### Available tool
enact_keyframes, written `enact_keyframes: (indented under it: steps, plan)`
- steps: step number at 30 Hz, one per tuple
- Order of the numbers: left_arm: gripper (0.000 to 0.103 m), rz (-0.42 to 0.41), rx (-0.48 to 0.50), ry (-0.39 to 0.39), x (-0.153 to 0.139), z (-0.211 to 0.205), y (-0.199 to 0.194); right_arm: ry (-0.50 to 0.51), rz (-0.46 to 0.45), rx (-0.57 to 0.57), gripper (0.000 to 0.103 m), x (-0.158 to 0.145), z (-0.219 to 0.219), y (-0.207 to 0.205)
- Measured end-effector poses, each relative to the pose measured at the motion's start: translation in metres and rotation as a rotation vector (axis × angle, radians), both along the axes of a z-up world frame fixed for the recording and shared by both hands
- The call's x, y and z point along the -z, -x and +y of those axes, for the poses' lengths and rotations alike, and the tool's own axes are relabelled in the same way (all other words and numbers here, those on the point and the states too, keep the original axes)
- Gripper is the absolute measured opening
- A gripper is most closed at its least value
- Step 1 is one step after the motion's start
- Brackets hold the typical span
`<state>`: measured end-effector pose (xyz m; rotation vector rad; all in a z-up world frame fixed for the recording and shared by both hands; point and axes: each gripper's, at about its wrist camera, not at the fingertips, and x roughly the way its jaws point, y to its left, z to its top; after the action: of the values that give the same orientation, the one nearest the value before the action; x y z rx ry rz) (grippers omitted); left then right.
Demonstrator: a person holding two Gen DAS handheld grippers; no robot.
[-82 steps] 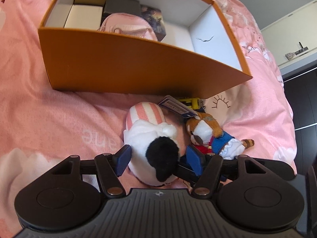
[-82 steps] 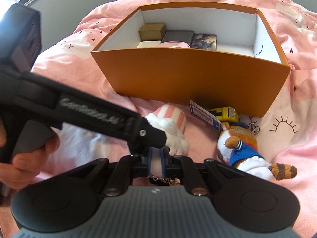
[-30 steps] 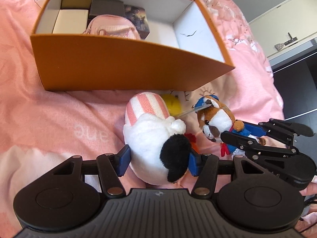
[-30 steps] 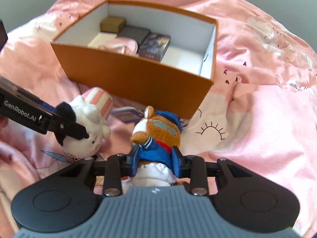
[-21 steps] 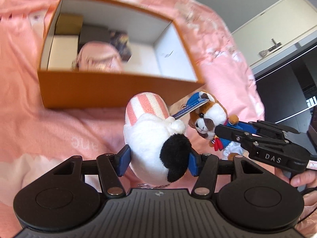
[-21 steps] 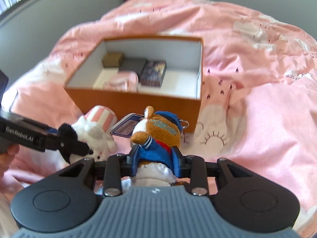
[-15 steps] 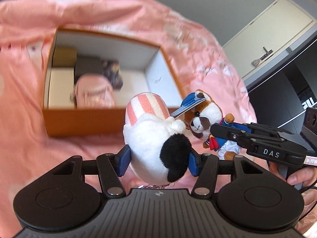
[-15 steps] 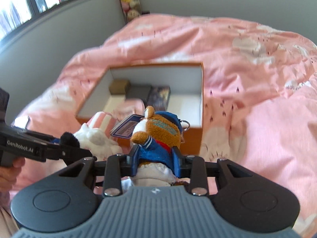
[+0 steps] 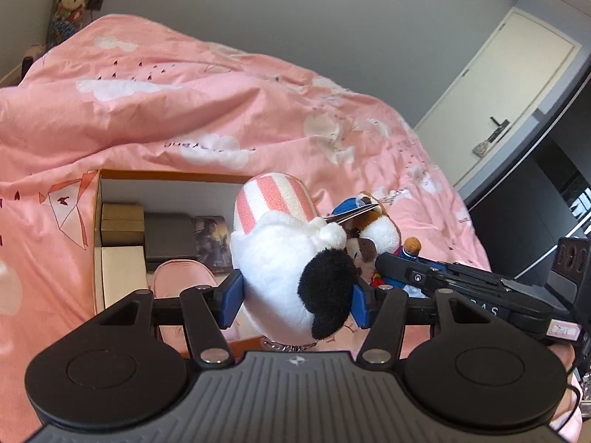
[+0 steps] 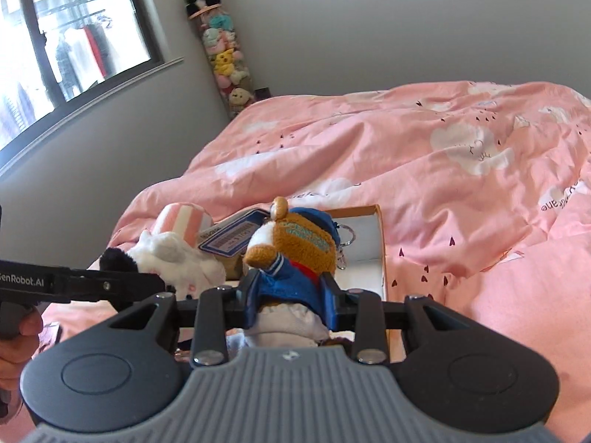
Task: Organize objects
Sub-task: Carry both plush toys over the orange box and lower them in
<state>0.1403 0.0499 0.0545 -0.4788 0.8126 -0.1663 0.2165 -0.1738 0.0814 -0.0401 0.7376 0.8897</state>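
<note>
the left tool (image 9: 295,297) is clenched on the white plush (image 9: 284,269), whose long axis runs away from the camera, striped pink end (image 9: 271,199) far, black patch near. the right tool (image 10: 290,297) grips the brown plush in blue (image 10: 291,254), upright, its head up, tag (image 10: 232,238) leaning left. both hang side by side, touching, over the near rim of the orange box (image 9: 98,229) on the bed (image 9: 184,110). the box's left part is filled; its right floor (image 10: 362,269) is bare.
</note>
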Motion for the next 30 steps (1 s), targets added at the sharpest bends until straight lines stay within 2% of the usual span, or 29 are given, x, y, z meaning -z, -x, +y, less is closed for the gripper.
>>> enact_keyframes:
  steps: [4, 9, 16, 22, 30]
  plan:
    - [0.065, 0.051, -0.005, -0.002, 0.031, -0.003, -0.024, 0.031, 0.047, 0.037, 0.036, 0.022, 0.013, -0.023]
    - [0.065, 0.156, 0.013, 0.038, 0.072, -0.003, -0.049, 0.084, 0.113, 0.082, 0.036, 0.051, 0.025, -0.049]
    - [0.065, 0.219, 0.058, 0.064, 0.104, -0.003, -0.072, 0.149, 0.185, 0.047, 0.035, 0.082, 0.047, -0.067]
    - [0.065, 0.209, 0.088, 0.004, 0.112, -0.009, -0.077, 0.258, 0.18, 0.031, 0.035, 0.098, 0.069, -0.072]
    - [0.064, 0.178, 0.057, 0.002, 0.123, -0.015, -0.079, 0.336, 0.186, 0.041, 0.035, 0.115, 0.076, -0.081]
